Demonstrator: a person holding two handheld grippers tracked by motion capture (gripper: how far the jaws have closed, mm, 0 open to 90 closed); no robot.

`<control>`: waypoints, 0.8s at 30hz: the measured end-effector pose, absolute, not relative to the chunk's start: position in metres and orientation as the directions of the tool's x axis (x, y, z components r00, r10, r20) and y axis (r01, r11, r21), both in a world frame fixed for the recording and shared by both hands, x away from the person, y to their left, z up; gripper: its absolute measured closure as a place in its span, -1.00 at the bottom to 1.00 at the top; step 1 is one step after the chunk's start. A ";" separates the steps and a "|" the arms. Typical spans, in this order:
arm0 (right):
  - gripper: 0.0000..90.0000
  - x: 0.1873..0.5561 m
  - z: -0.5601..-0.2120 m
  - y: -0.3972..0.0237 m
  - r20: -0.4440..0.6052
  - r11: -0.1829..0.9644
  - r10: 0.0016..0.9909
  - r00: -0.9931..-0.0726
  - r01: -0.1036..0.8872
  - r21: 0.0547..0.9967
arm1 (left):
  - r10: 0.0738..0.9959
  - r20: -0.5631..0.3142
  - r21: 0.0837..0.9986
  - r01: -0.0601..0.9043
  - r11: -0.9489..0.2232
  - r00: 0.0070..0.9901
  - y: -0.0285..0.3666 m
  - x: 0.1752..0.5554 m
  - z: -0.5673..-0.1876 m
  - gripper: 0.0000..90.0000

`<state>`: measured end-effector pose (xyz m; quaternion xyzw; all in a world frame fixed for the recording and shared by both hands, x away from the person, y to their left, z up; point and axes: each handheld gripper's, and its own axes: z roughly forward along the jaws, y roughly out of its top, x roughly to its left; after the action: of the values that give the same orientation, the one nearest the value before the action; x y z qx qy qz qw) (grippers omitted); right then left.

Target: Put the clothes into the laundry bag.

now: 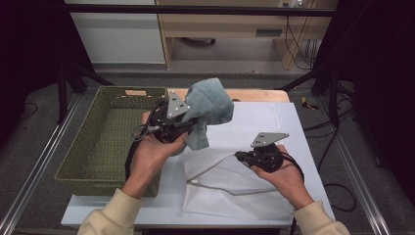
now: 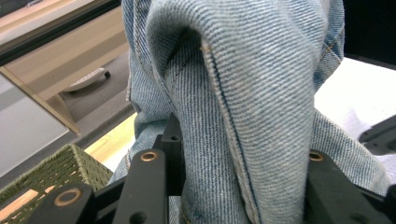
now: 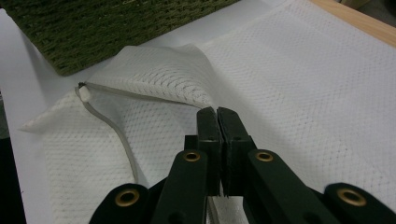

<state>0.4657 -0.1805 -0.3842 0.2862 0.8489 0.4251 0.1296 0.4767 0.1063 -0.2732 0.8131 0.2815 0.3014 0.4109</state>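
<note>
Left tool (image 1: 188, 126), black with a grey three-cornered plate on top, is clamped on a bundle of faded blue denim cloth (image 1: 208, 108) and holds it up off the table, above the gap between the basket and the mesh bag. From the left gripper view the denim (image 2: 243, 93) bulges up between the two black jaws, which stand partly apart with the thick fold pressed between them; a stitched seam with tan thread runs down the front of the fold, and the cloth hangs over on both sides.

Right tool (image 1: 240, 156), of the same black make, has its jaws drawn together. In the right gripper view their tips (image 3: 217, 116) pinch the raised edge of a white mesh laundry bag (image 3: 303, 93), lifting that edge into a small tent. A pale grey zip line with a white end tab (image 3: 85, 93) runs along the bag's open mouth.

Largest of the things is the white-topped table (image 1: 288, 122), which carries everything. On its left side sits a green woven rectangular basket (image 1: 88, 147). The mesh bag (image 1: 235, 196) lies flat on the table's near right part, just beside the basket, with the denim well above it.
</note>
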 end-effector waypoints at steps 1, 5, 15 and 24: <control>0.97 0.466 -0.384 -0.180 0.022 0.479 0.598 -0.802 0.379 0.792 | 0.700 0.262 0.837 0.204 -0.507 0.664 0.106 0.475 -0.272 0.35; 0.97 0.471 -0.381 -0.180 0.032 0.485 0.585 -0.810 0.381 0.787 | 0.679 0.275 0.835 0.181 -0.520 0.681 0.106 0.466 -0.270 0.35; 0.97 0.478 -0.375 -0.180 0.041 0.513 0.580 -0.813 0.404 0.757 | 0.663 0.300 0.811 0.182 -0.555 0.686 0.106 0.464 -0.281 0.35; 0.98 0.481 -0.374 -0.177 0.037 0.520 0.580 -0.814 0.405 0.752 | 0.645 0.355 0.789 0.154 -0.595 0.676 0.108 0.455 -0.285 0.35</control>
<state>0.4814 -0.1771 -0.3739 0.2847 0.8647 0.3989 0.1099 0.4550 0.1083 -0.2846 0.8326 0.2400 0.3228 0.3807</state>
